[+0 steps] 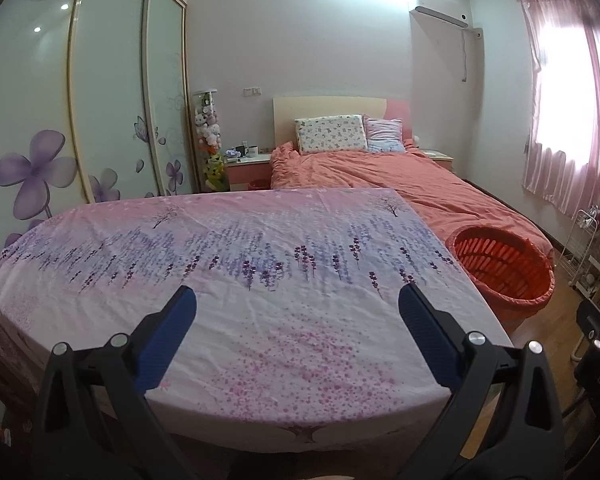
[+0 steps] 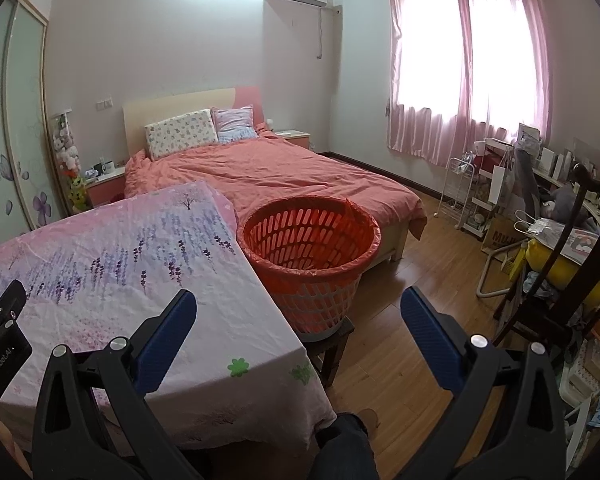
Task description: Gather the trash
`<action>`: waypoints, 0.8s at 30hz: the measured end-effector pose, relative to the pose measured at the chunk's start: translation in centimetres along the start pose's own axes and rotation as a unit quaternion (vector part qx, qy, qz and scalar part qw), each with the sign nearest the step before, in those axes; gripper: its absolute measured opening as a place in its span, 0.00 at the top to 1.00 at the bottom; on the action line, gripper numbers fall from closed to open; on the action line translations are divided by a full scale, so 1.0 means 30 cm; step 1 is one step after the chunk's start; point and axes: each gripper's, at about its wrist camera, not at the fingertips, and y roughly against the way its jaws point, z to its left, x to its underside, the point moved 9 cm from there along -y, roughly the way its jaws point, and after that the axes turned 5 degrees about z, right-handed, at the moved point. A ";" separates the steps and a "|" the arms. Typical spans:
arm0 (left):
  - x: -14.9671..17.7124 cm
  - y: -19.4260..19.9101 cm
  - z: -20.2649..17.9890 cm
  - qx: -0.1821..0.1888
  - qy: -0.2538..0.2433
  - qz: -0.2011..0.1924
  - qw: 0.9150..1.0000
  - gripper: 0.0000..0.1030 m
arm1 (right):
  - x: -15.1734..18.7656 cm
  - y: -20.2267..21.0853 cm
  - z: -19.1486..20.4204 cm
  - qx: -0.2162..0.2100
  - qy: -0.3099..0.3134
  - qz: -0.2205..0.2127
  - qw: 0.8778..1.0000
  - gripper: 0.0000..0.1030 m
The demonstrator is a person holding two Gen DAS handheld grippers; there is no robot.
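The orange basket, lined with an orange bag folded over its rim, stands on a dark wooden stool just beside the right edge of the tabletop, between the tabletop and the foot of the bed. In the right wrist view its inside shows only the slotted wall and the bag; the bottom is hidden. In the left wrist view the same basket sits to the right, past the tabletop's far right corner.

The tabletop is covered by a pink and lilac cloth printed with lavender stems and small trees, lying flat with light creases.

The left hand-held gripper hangs above the near part of the tabletop with its blue-padded fingers spread wide, holding nothing. The right hand-held gripper is likewise spread wide and empty, one finger over the tabletop's near right corner, the other over the wooden floor.

Farther off, the bed carries a salmon quilt and two pillows against the headboard. Pink curtains hang over a bright window at the right, and a wardrobe with flower-printed doors stands at the left.
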 end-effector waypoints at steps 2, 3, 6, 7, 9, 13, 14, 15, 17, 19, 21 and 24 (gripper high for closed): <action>0.000 0.001 0.001 0.001 0.001 -0.001 1.000 0.04 | -0.004 0.001 0.002 -0.001 0.000 -0.001 1.000 0.02; -0.001 0.001 0.001 0.001 0.001 -0.001 1.000 0.04 | -0.004 0.002 0.002 -0.001 0.000 -0.002 1.000 0.02; -0.001 0.003 0.005 0.002 0.003 -0.002 1.000 0.04 | -0.006 0.003 0.003 -0.001 -0.001 -0.003 1.000 0.02; 0.000 0.002 0.004 0.003 0.003 -0.001 1.000 0.04 | -0.006 0.003 0.003 -0.001 -0.001 -0.002 1.000 0.02; 0.001 0.003 0.004 0.004 0.002 0.000 1.000 0.04 | -0.006 0.002 0.004 -0.002 -0.001 -0.001 1.000 0.02; 0.004 0.004 -0.002 0.007 0.002 0.000 1.000 0.04 | -0.007 0.003 0.005 -0.002 -0.001 -0.001 1.000 0.02; 0.003 0.004 -0.003 0.007 0.002 0.000 1.000 0.04 | -0.009 0.003 0.005 -0.001 -0.001 -0.002 1.000 0.02; 0.003 0.005 -0.003 0.008 0.002 0.000 1.000 0.04 | -0.007 0.003 0.007 -0.001 -0.001 -0.002 1.000 0.02; 0.003 0.006 -0.005 0.009 0.001 -0.001 1.000 0.04 | -0.006 0.002 0.006 -0.001 -0.001 -0.001 1.000 0.02; 0.004 0.007 -0.009 0.010 0.000 0.000 1.000 0.04 | -0.006 0.000 0.005 -0.001 -0.002 0.000 1.000 0.02; 0.007 0.006 -0.012 0.012 -0.001 0.000 1.000 0.04 | -0.008 -0.001 0.004 -0.001 -0.003 0.000 1.000 0.02; 0.008 0.006 -0.013 0.013 -0.001 0.001 1.000 0.04 | -0.008 -0.002 0.003 -0.001 -0.002 0.000 1.000 0.02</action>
